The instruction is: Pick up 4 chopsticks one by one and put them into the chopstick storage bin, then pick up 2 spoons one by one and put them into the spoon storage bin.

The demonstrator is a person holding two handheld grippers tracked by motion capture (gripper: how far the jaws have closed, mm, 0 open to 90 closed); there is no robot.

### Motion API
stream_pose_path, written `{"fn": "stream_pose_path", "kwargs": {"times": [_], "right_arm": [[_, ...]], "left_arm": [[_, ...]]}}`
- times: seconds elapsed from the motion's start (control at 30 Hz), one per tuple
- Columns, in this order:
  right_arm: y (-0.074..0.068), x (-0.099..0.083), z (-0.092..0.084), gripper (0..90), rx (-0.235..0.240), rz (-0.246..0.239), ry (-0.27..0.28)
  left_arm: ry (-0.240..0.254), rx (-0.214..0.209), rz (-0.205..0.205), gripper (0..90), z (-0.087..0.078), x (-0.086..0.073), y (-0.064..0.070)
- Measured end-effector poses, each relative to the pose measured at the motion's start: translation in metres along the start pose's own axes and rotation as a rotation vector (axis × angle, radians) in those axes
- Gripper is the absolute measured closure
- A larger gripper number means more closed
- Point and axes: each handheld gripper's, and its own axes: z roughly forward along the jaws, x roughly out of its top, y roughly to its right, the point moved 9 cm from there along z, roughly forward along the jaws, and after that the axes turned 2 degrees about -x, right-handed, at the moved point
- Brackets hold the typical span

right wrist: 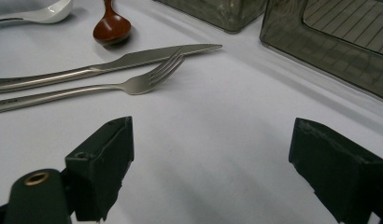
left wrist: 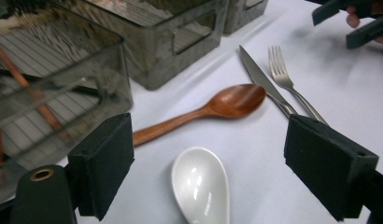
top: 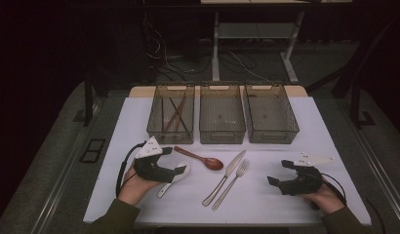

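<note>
My left gripper point(top: 174, 161) point(left wrist: 217, 163) hangs open over the bowl of a white ceramic spoon point(top: 174, 176) point(left wrist: 201, 186). The bowl lies between the jaws with a gap on each side. Just beyond it a brown wooden spoon point(top: 200, 158) point(left wrist: 217, 105) lies on the white table. A steel knife point(top: 227, 176) point(right wrist: 133, 58) and fork point(top: 233, 181) point(right wrist: 133, 84) lie side by side in the middle. My right gripper point(top: 277, 171) point(right wrist: 213, 163) stands open low over bare table to their right, nothing between its jaws.
Three translucent grey bins stand in a row at the back: the left bin point(top: 170, 134) holds long brown sticks, while the middle bin point(top: 222, 135) and right bin point(top: 273, 136) look bare. The white table point(top: 286, 204) ends close to my forearms.
</note>
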Motion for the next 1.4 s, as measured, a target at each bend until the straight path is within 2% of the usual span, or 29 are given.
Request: {"fn": "stream_pose_path", "kwargs": {"times": [0.2,0.27,0.33,0.47,0.57,0.77,1.07,1.1,1.13,1.23,1.4], "right_arm": [[0.000,0.000,0.000,13.9,-0.001,-0.004,0.001],[0.000,0.000,0.000,13.9,-0.002,-0.006,-0.001],[0.000,0.000,0.000,13.9,-0.002,-0.006,-0.001],[0.000,-0.001,0.000,13.9,-0.003,-0.007,-0.003],[-0.001,-0.001,0.000,13.9,-0.004,-0.008,-0.002],[-0.001,0.000,0.002,13.9,-0.001,-0.016,-0.005],[-0.001,-0.001,0.002,13.9,-0.002,-0.014,-0.008],[-0.002,-0.001,0.002,13.9,-0.002,-0.015,-0.009],[-0.002,-0.001,0.002,13.9,-0.002,-0.016,-0.009],[-0.002,-0.001,0.003,13.9,-0.002,-0.013,-0.011],[-0.001,-0.001,0.003,13.9,-0.002,-0.014,-0.012]], "left_arm": [[-0.015,0.000,-0.020,16.1,-0.002,-0.014,0.003],[-0.018,-0.012,-0.029,19.6,-0.002,-0.020,0.007],[-0.029,-0.014,-0.017,27.1,-0.005,-0.026,0.010],[-0.034,-0.032,-0.033,48.4,-0.010,-0.032,0.016],[-0.067,-0.047,-0.039,61.4,-0.011,-0.038,0.019],[-0.143,-0.107,-0.062,87.5,-0.010,-0.050,0.024],[-0.217,-0.122,-0.046,89.3,-0.004,-0.060,0.026],[-0.229,-0.121,-0.054,89.3,-0.004,-0.061,0.027],[-0.245,-0.123,-0.041,89.3,-0.003,-0.063,0.026],[-0.271,-0.113,-0.031,89.3,-0.002,-0.066,0.024],[-0.285,-0.086,-0.024,89.3,-0.005,-0.068,0.020]]}}
